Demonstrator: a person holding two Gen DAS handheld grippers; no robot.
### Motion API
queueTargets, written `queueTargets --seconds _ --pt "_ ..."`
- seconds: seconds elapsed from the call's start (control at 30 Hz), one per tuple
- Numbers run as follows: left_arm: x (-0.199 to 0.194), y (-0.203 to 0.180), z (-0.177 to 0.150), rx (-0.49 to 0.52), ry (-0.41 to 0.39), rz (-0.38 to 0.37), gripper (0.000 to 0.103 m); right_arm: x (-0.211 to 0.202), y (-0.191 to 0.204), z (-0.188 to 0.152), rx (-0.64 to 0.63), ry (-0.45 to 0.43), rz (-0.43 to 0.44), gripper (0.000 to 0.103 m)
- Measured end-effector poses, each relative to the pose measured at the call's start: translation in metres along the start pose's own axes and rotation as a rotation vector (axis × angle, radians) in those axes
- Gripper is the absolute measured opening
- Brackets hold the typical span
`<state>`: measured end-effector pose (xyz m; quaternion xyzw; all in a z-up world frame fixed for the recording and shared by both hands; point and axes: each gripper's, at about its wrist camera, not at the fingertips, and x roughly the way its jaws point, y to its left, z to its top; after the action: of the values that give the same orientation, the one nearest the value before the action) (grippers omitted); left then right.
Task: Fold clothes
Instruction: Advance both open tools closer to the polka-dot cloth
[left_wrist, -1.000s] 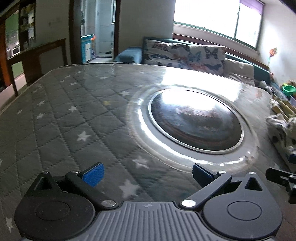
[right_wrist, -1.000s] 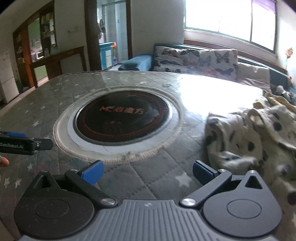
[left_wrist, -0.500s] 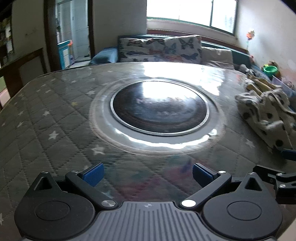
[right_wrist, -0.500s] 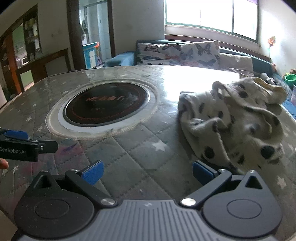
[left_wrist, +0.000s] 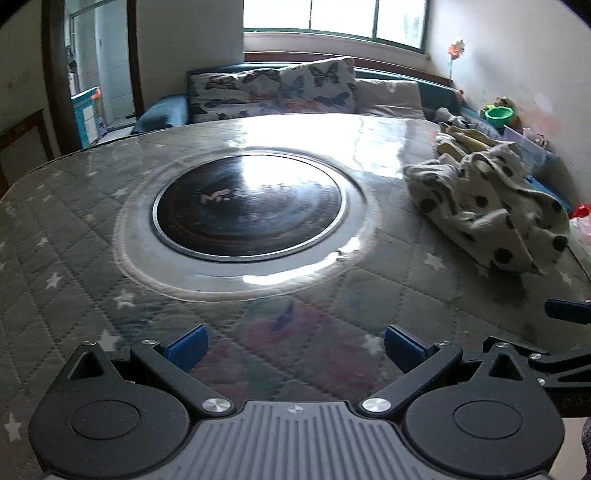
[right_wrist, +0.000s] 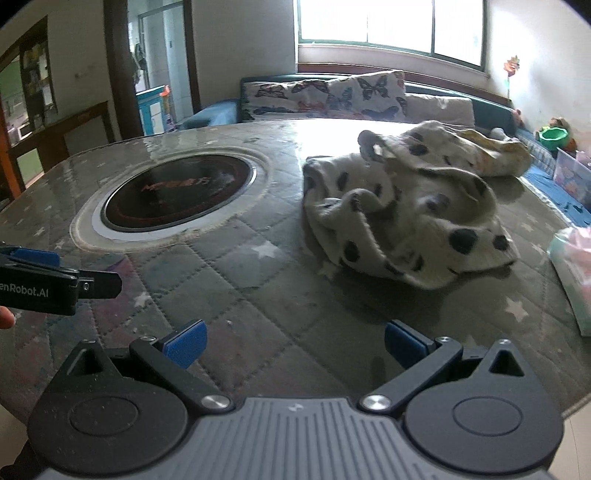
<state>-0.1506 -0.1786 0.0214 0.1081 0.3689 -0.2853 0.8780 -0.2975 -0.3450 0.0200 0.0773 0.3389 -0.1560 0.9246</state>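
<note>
"enRobot.AI" on left gripper (right_wrist: 55, 284)

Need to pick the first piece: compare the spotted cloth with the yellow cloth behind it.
The spotted cloth is cream with dark dots and lies nearer the right gripper; the yellow cloth is plain and farther back. The spotted one shows more bulk. Both lie crumpled and unfolded on the table.

My left gripper (right_wrist: 55, 273) pokes in at nine o'clock of my right camera, cut by the edge, its lettering clipped at the start. At three o'clock of my left camera my right gripper (left_wrist: 565, 314) shows only a sliver, so its jaws can't be judged there. The spotted cloth (right_wrist: 406, 218) lies bunched, folds hiding its shape, so I can't name the garment. A pale green and pink thing (right_wrist: 574, 266) at three o'clock is cropped and unreadable. The burner (left_wrist: 247, 206) logo drowns in glare
</note>
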Motion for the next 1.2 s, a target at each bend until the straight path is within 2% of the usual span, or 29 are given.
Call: queueTargets --seconds 0.3,0.73,1.2 --pt "0.006 -0.026 0.007 0.043 0.020 -0.056 0.103 -0.008 -0.023 -0.003 0.052 -0.014 -0.045 0.103" --pt "0.019 -0.054 0.030 0.076 0.028 -0.084 0.103 -0.011 -0.054 0.005 0.105 -0.037 -0.104 0.103" --pt "0.031 -0.073 0.048 0.094 0.032 -0.107 0.103 -0.018 -0.083 0.032 0.139 -0.111 -0.165 0.102"
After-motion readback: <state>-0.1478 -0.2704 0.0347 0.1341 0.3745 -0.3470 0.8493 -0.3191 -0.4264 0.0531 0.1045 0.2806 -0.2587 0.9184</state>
